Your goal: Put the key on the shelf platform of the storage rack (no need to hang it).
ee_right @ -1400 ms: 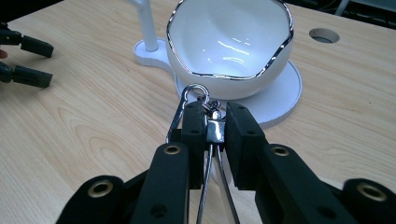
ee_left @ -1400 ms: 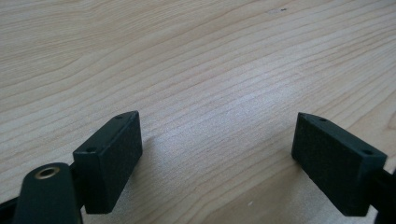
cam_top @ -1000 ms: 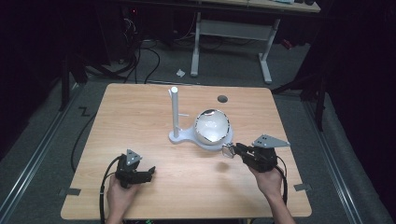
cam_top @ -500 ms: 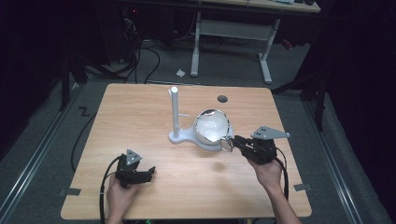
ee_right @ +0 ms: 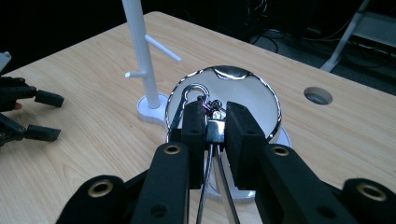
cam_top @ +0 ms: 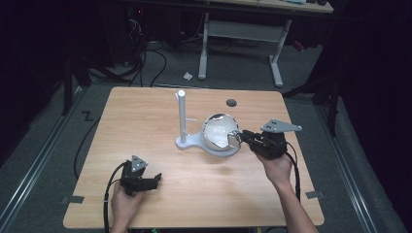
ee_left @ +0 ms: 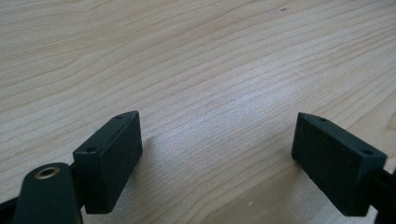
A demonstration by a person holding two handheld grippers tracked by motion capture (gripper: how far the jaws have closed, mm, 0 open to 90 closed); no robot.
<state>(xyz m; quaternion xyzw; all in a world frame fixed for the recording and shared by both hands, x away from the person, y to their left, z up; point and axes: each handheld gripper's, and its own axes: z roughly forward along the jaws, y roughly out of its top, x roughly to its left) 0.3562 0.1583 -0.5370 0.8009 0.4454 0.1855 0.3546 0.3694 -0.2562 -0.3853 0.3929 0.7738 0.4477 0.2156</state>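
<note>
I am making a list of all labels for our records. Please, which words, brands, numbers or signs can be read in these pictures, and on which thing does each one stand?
None can be read.
Table: bare wood grain, no print.
Bowl: plain shiny metal, no mark.
White stand: no lettering.
Keyring in the right hand-held gripper: a small tag, too small to tell if it has text.

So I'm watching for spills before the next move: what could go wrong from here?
1. The right claw pinches just a small metal clip on the keyring over the shiny bowl; such a thin grip might slip.
2. The white stand is close beside the bowl, so a swing of the keys could knock its pegs.
</note>
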